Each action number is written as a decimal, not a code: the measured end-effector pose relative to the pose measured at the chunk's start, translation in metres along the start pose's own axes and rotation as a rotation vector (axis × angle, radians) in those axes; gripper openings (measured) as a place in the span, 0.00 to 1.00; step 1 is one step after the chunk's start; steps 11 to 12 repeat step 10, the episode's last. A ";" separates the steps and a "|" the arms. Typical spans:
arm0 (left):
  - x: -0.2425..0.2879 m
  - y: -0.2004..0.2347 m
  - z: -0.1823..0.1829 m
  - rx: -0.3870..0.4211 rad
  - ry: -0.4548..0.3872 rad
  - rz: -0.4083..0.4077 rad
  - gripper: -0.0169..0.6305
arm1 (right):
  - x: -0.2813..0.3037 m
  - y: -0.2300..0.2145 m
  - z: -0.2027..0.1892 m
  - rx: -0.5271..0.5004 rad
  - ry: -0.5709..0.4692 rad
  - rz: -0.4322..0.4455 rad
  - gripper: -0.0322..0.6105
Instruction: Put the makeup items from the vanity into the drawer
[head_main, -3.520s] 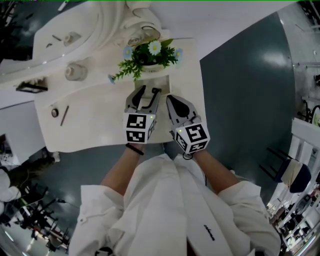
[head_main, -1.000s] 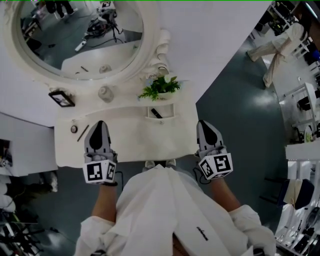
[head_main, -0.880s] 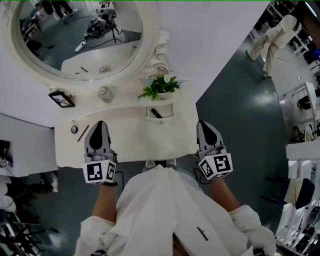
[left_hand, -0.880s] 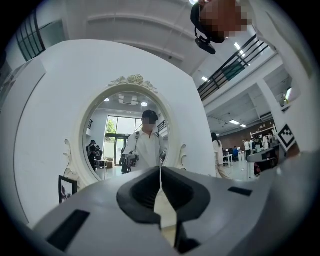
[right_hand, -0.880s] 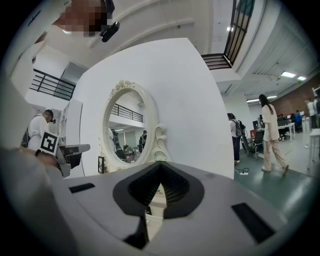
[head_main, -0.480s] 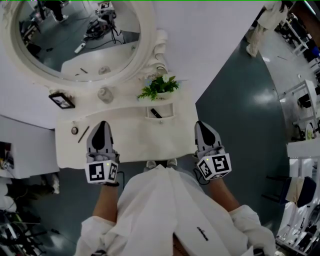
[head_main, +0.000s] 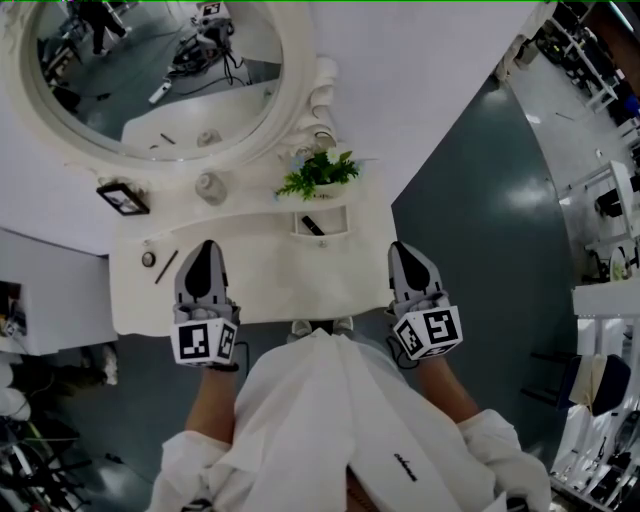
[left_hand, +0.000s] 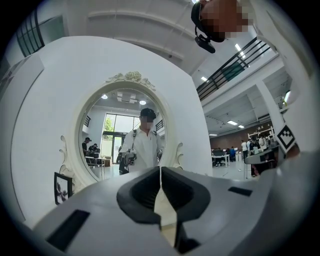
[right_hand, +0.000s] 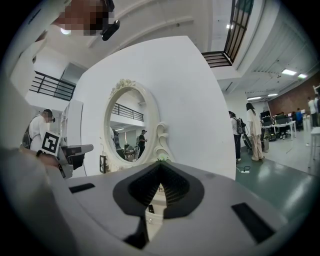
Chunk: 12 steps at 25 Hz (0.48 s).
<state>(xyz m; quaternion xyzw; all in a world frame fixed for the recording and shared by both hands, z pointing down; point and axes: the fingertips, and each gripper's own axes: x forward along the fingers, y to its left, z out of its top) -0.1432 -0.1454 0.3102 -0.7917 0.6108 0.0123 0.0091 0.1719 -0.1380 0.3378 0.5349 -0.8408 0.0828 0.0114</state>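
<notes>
In the head view the white vanity (head_main: 260, 280) stands below a round mirror (head_main: 150, 70). Its small open drawer (head_main: 335, 215) sits under the plant and holds a dark stick-like item (head_main: 314, 226). A small round item (head_main: 148, 259) and a thin dark pencil (head_main: 166, 266) lie at the vanity's left end. My left gripper (head_main: 207, 246) hovers over the front left of the top, shut and empty (left_hand: 160, 170). Beyond the vanity's front right corner my right gripper (head_main: 398, 248) is shut too, with nothing between its fingers (right_hand: 160, 162).
A green plant with flowers (head_main: 320, 175) stands behind the drawer. A pale jar (head_main: 210, 187) and a small picture frame (head_main: 125, 197) sit at the back left. Dark floor (head_main: 470, 220) lies to the right of the vanity, and other people stand far off.
Since the earliest frame both grippers have drawn back from the drawer and spread apart, and the left jaws, open then, are shut. Over the last second the left gripper drifted slightly right.
</notes>
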 end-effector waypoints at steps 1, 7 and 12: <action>0.000 0.000 -0.001 -0.002 0.002 -0.001 0.08 | 0.001 0.000 0.000 0.000 0.001 0.000 0.07; 0.003 -0.003 0.001 -0.001 0.002 -0.008 0.08 | 0.002 0.000 0.002 -0.003 -0.001 0.009 0.07; 0.004 -0.005 -0.001 -0.002 0.003 -0.008 0.08 | 0.003 -0.001 0.001 -0.003 0.002 0.014 0.07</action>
